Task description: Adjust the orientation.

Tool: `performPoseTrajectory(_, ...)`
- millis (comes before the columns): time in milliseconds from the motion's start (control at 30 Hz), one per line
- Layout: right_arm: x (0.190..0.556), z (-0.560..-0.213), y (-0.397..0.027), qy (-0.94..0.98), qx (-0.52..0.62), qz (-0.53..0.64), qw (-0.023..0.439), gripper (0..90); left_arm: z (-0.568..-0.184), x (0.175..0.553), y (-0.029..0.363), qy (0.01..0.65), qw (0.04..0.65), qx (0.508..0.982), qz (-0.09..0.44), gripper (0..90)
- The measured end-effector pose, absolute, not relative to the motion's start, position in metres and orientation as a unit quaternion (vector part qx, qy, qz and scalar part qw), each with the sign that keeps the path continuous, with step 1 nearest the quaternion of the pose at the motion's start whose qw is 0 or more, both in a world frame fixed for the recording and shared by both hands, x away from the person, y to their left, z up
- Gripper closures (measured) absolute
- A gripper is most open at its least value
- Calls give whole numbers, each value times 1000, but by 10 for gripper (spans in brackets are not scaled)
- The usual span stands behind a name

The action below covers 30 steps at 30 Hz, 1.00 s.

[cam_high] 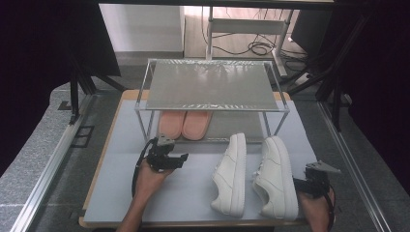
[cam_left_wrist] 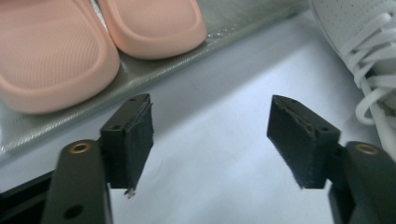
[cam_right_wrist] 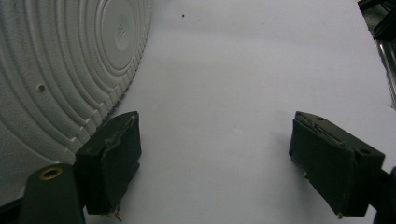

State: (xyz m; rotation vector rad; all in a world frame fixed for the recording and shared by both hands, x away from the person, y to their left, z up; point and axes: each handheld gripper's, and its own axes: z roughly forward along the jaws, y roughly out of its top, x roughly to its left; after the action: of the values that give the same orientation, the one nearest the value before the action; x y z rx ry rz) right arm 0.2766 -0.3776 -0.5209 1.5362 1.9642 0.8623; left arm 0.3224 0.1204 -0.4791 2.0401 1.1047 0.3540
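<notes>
Two pink slippers (cam_high: 184, 123) sit side by side on the lower shelf of a metal rack (cam_high: 208, 84). In the left gripper view they lie ahead, one (cam_left_wrist: 51, 56) at the left and the other (cam_left_wrist: 154, 23) beside it. Two white sneakers stand on the mat, one (cam_high: 231, 174) in the middle and one (cam_high: 275, 176) to its right. My left gripper (cam_high: 174, 157) (cam_left_wrist: 212, 140) hovers just in front of the slippers, open and with nothing between its jaws. My right gripper (cam_high: 299, 183) (cam_right_wrist: 215, 158) is open beside the right sneaker, whose ribbed white sole (cam_right_wrist: 60, 60) faces it.
A pale grey mat (cam_high: 193, 188) covers the wooden table. The rack's top shelf is bare mesh and its thin legs (cam_high: 143, 126) stand on the mat. The laces of the middle sneaker (cam_left_wrist: 369, 70) lie at the right of the left gripper. Dark frames and cables stand beyond the table.
</notes>
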Motion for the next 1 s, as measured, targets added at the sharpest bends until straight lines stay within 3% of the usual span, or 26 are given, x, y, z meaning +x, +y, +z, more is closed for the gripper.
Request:
performPoseTrajectory(467,277,-521,-378,721,564,317,249,170,-482,296,137,431,378,809,132,138)
performPoseTrajectory(1000,277,-521,-377,721,564,316,249,170,-497,277,159,436,367,811,135,122)
